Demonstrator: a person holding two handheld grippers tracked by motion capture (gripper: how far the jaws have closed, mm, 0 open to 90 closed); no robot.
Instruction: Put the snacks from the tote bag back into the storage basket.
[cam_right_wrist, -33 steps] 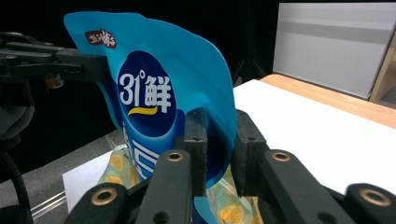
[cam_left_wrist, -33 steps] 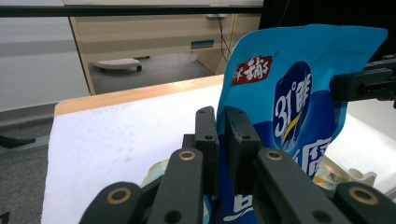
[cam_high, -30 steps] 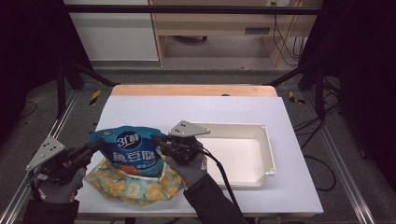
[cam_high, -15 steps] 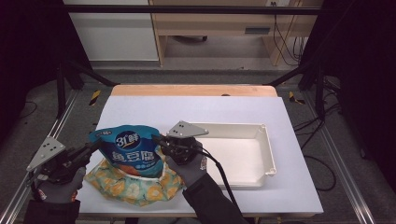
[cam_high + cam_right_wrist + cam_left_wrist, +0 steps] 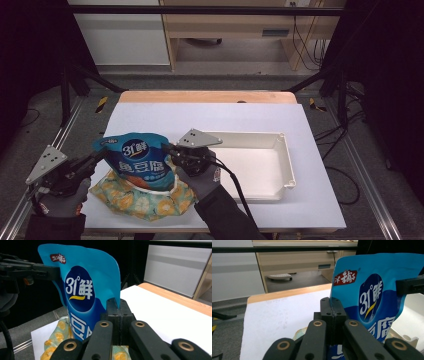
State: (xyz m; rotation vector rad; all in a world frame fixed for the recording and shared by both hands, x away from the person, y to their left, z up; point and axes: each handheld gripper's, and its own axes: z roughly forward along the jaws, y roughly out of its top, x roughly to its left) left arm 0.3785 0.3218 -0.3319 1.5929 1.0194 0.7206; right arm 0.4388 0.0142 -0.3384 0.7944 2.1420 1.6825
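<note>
A blue snack pouch [image 5: 140,165] with white lettering hangs upright between my two grippers, just above a floral cloth bag [image 5: 135,200] lying on the table. My left gripper [image 5: 100,156] is shut on the pouch's left edge. In the left gripper view its jaws [image 5: 331,308] pinch the thin side seam of the pouch [image 5: 372,290]. My right gripper [image 5: 167,149] is shut on the pouch's right edge. In the right gripper view it [image 5: 119,307] clamps the seam of the pouch [image 5: 85,290], with the cloth bag [image 5: 58,327] below.
A white rectangular tray [image 5: 285,150] lies just right of my right hand, with nothing in it. The white table top [image 5: 225,120] stretches behind to a wooden strip at the far edge. Dark frame rails run along both sides.
</note>
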